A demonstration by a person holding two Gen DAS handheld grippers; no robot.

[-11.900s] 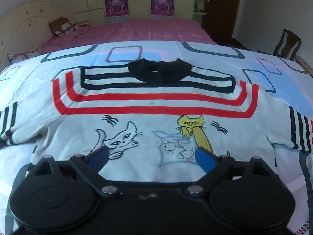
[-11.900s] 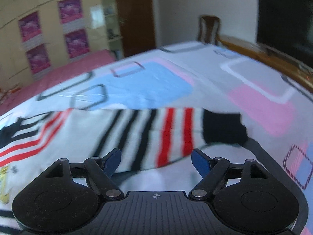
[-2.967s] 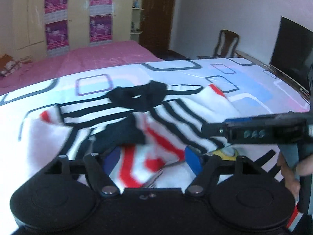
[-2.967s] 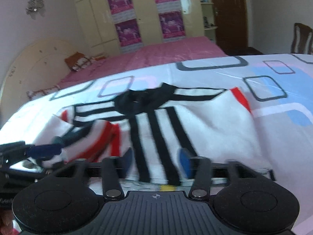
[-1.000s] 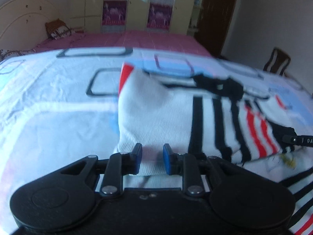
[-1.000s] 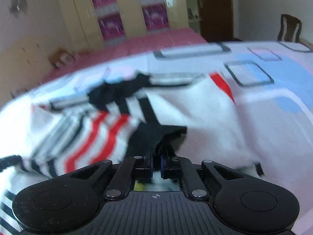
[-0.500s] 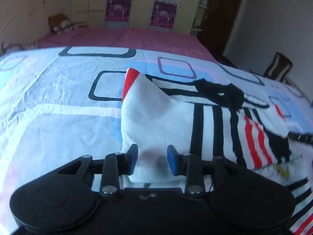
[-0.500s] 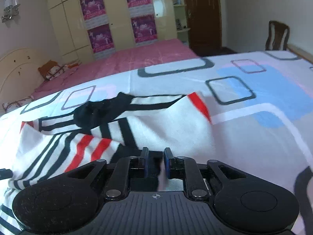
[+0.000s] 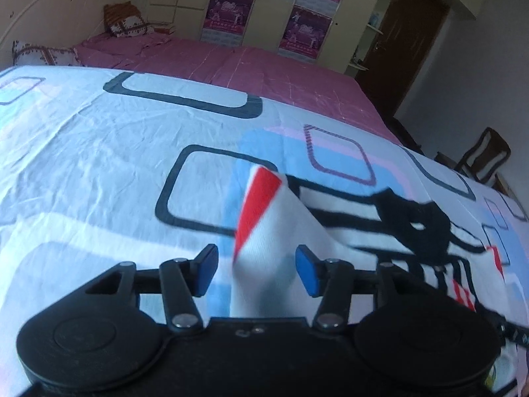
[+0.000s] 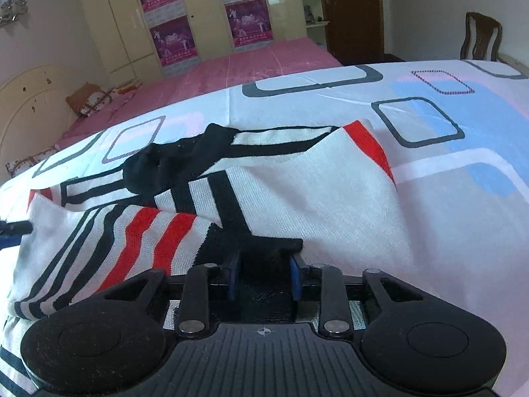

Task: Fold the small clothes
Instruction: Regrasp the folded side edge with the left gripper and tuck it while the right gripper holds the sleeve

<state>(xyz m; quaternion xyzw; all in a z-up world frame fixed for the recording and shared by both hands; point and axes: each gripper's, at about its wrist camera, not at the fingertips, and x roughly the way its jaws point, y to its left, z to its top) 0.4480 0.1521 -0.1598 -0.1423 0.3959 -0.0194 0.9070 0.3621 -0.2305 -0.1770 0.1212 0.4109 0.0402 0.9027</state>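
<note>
A white sweater (image 10: pixel 297 192) with black and red stripes and a black collar (image 10: pixel 165 165) lies partly folded on the patterned sheet (image 9: pixel 99 152). One striped sleeve is laid across its body, ending in a black cuff (image 10: pixel 264 248). My right gripper (image 10: pixel 264 276) straddles that cuff. Its jaws are closing, with the cuff lying between the pads and no visible pinch. My left gripper (image 9: pixel 257 270) is over the sweater's (image 9: pixel 274 231) folded edge, below its red-tipped corner. Its jaws are opening, and the white fabric sits between the pads, apart from both.
The sheet with square outlines covers the bed's near part, and a pink bedspread (image 9: pixel 264 69) lies beyond it. Pillows (image 9: pixel 125 23) rest by the headboard. A wardrobe with purple posters (image 10: pixel 205 16), a dark door (image 10: pixel 353 10) and a wooden chair (image 10: pixel 482 36) stand behind.
The left gripper's jaws have spread off the sweater's edge and it has shifted along that edge, rolling a little. The right gripper's jaws have parted from their tight grip on the cuff.
</note>
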